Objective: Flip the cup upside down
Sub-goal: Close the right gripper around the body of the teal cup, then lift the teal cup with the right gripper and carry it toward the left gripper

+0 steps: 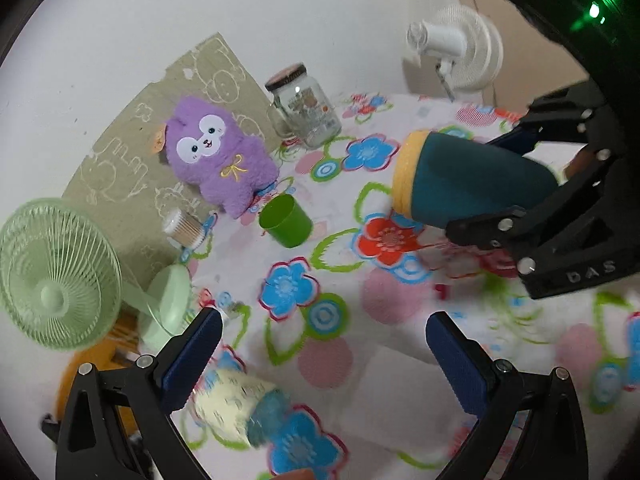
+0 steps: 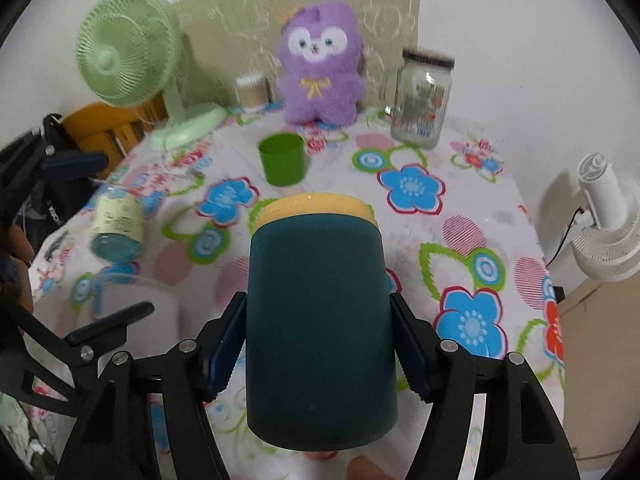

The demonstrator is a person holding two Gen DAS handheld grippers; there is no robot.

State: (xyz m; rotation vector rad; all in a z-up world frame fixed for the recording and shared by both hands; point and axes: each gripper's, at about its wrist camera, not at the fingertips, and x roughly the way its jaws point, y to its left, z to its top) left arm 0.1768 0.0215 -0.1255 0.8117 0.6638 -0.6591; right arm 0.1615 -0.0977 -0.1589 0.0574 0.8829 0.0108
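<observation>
The floral tablecloth (image 2: 460, 216) is spread over the whole work surface; its near edge is cut off by the lens rim in both views. A green desk fan (image 2: 128, 52) is stood at the far left, and a white fan (image 2: 604, 220) is seen off the cloth at the right, partly cropped. The right gripper (image 2: 320, 344) is closed on the dark teal cup (image 2: 320, 312), which is held clear of the cloth with its yellow rim pointing away from the camera; the blue pads (image 2: 224, 356) are pressed against its two sides. In the left wrist view the cup (image 1: 472, 180) is seen lying nearly horizontal in the air, its closed end hidden behind the right gripper (image 1: 524, 176). The left gripper (image 1: 324, 344) is held with its fingers spread wide and nothing between them. A purple plush toy (image 2: 320, 68) is propped against a printed cardboard sheet (image 2: 392, 8). A lidded glass jar (image 2: 424, 100), a small green cup (image 2: 282, 158) standing upright, a blurred bottle (image 2: 116, 226) lying on its side and a cotton-swab tub (image 2: 252, 90) are also shown.
</observation>
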